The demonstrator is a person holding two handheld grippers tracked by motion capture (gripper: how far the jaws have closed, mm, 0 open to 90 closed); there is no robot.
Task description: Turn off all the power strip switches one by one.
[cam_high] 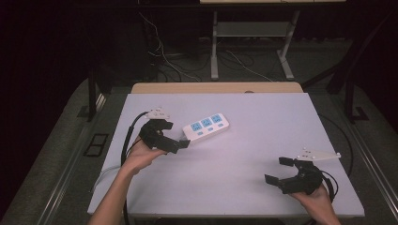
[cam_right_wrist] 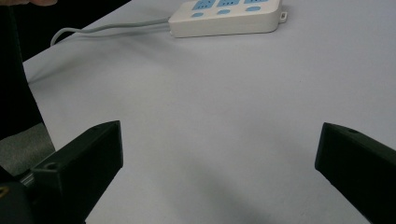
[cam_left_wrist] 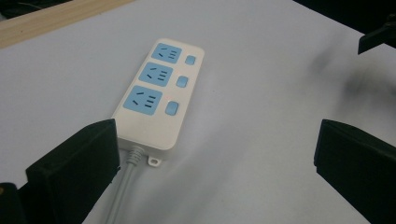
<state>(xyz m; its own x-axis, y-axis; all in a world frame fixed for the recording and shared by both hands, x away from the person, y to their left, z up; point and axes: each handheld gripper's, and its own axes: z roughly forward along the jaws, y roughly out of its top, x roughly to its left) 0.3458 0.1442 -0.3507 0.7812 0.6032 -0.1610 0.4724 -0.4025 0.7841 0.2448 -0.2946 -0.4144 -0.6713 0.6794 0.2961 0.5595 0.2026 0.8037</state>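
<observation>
- Two hand-held grippers over a pale table (cam_high: pixel 244 187); the one object of interest is a white power strip (cam_high: pixel 206 126) with three blue sockets and three blue switches, lying flat, left of centre and angled across the tabletop.
- Left gripper (cam_high: pixel 180 143): jaws spread wide, holding nothing. It sits low at the strip's cord end, the near jaw just beside the corner where the grey cord (cam_left_wrist: pixel 125 184) leaves the casing. Whether it touches cannot be told.
- Judgement: the wide spread and the line-up along the strip suggest an approach to clasp the casing across its width, or to reach a switch.
- In the left gripper view a small red glint shows beside the nearest switch (cam_left_wrist: pixel 172 108), possibly an indicator lamp.
- Right gripper (cam_high: pixel 278 171): jaws also wide, empty, well apart from the strip at the table's near right, aimed across bare surface toward it. Likely parked on standby.
- Surroundings: wooden table edge (cam_high: pixel 216 87) at the far side; metal table legs and loose cables on the dark floor beyond.
- Obstructions: none between either gripper and the strip; the cord trailing off the left edge could snag or drag when the strip is moved.
</observation>
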